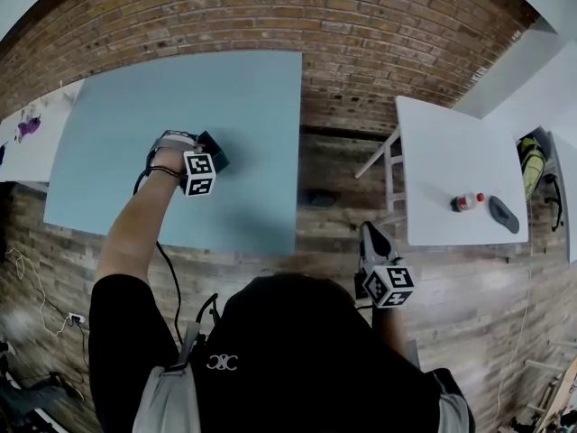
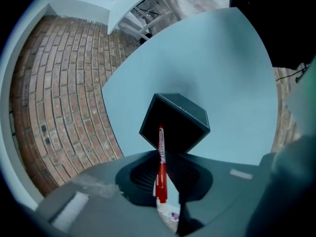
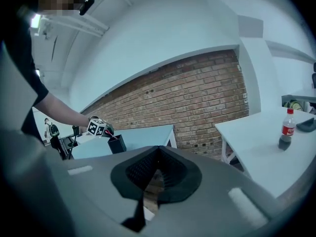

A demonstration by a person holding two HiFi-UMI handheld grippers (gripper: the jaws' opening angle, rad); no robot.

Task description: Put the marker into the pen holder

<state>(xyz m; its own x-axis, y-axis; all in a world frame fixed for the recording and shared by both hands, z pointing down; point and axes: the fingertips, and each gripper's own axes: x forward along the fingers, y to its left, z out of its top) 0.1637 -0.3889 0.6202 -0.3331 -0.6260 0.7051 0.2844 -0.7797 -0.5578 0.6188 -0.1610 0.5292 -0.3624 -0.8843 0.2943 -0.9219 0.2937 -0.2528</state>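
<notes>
Nearly there: left gripper pinches the red marker, tip at the black pen holder's mouth mid-frame, only the drop left; right gripper idles, jaws pressed together, empty

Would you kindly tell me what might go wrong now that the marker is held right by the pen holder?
1. The left hand-held gripper holds the red marker at a slant, tip near the rim of the black pen holder; it may catch the rim and drop onto the light blue table.
2. The holder stands free, so a push from the marker might tip it.
</notes>
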